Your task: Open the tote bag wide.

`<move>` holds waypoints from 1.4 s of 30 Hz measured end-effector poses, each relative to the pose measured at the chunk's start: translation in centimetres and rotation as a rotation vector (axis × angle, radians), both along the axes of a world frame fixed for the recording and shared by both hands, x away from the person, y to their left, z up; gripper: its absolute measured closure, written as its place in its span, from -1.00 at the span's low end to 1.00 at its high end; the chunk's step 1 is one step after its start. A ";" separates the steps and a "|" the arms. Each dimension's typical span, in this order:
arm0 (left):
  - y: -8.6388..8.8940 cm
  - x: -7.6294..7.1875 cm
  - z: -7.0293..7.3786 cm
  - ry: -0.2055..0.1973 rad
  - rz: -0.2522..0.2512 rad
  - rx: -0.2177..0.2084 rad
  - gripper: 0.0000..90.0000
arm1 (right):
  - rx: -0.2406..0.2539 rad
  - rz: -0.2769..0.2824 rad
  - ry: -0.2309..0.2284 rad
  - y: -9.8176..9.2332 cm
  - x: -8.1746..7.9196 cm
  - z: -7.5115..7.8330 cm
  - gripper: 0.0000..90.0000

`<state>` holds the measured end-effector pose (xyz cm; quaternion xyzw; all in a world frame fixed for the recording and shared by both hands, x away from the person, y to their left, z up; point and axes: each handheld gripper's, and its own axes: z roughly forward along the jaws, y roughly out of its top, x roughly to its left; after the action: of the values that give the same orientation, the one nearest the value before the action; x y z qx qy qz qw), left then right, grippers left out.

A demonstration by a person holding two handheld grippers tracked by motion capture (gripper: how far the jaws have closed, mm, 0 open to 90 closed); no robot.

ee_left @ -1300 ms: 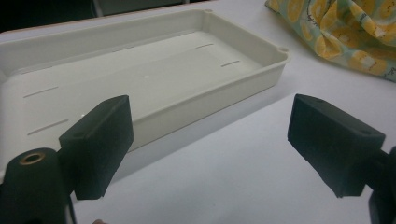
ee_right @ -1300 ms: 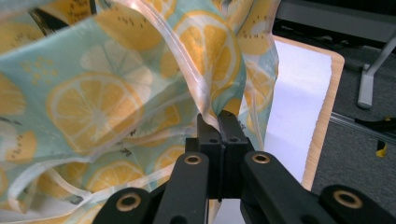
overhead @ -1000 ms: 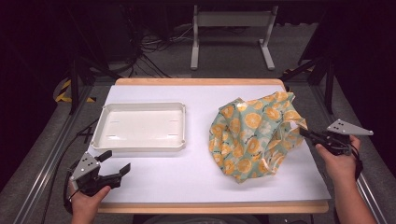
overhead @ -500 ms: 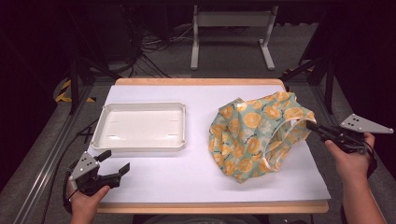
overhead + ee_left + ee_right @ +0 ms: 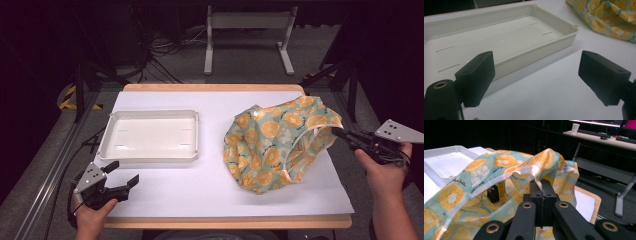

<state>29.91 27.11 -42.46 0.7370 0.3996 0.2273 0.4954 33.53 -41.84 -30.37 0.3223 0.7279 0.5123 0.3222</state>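
Note:
A teal cloth bag [image 5: 272, 145] printed with orange slices lies on the right half of the white table [image 5: 210, 190]. My right gripper [image 5: 336, 132] is shut on the bag's pale rim and holds that edge up off the table, so the mouth gapes toward the right. In the right gripper view the jaws [image 5: 540, 183] pinch the rim of the bag [image 5: 481, 175], and a small dark item [image 5: 492, 192] shows inside. My left gripper [image 5: 123, 172] rests open at the front left, just before the white tray [image 5: 150, 156]. Nothing lies between its jaws [image 5: 536, 75].
The shallow tray [image 5: 524, 53] has nothing in it and sits on the table's left half. The bag's edge [image 5: 609, 17] shows at the far right of the left gripper view. Metal frame legs [image 5: 245, 45] and cables stand beyond the table's far edge.
My right gripper has risen and drawn to the right with the bag's rim, lifting the cloth and widening its mouth. The left gripper has stayed put.

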 end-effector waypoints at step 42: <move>-2.0 0.4 2.8 -0.022 -0.035 -0.020 -0.68 | 0.036 0.178 -0.157 4.9 -0.7 5.9 1.00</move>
<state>30.32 25.06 -39.64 0.7362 0.3835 0.2227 0.5113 32.85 -36.96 -24.49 0.2209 0.7171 0.5754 0.3254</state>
